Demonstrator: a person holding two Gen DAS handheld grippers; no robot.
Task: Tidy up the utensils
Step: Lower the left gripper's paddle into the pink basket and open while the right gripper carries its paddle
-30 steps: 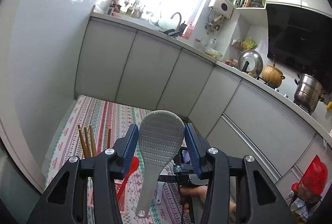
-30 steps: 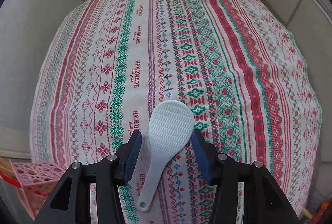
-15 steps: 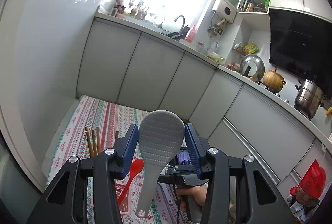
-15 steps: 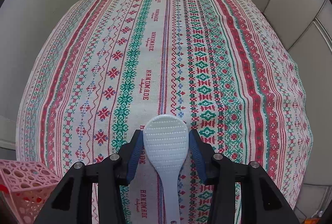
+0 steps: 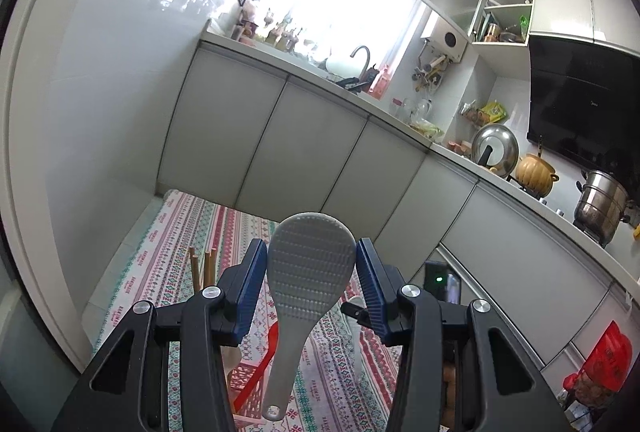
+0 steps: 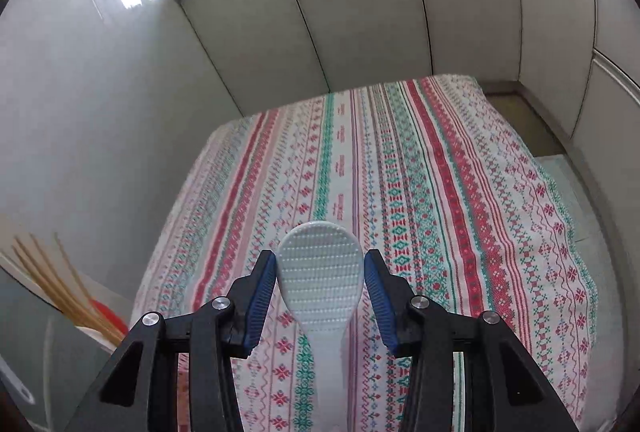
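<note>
In the left wrist view my left gripper point(image 5: 311, 252) is shut on the head of a grey ribbed rice paddle point(image 5: 310, 272), whose handle hangs down toward me. Below it a pink basket point(image 5: 246, 378) on the striped tablecloth point(image 5: 180, 252) holds a red spoon point(image 5: 260, 368) and wooden chopsticks point(image 5: 200, 268). In the right wrist view my right gripper point(image 6: 321, 260) is shut on the head of a white dotted rice paddle point(image 6: 320, 284), held above the tablecloth point(image 6: 440, 192). The chopsticks point(image 6: 60, 288) and a red utensil point(image 6: 105, 312) stick up at the lower left.
Grey cabinet fronts point(image 5: 304, 148) ring the table closely on the far and right sides. The worktop point(image 5: 500, 180) carries a sink tap, a lid, an orange pot and a steel pot. A glossy wall point(image 6: 80, 92) stands to the left.
The right gripper closed on the white paddle and lifted it off the cloth, tilting up so the cabinets come into view. The left gripper kept the grey paddle, almost still.
</note>
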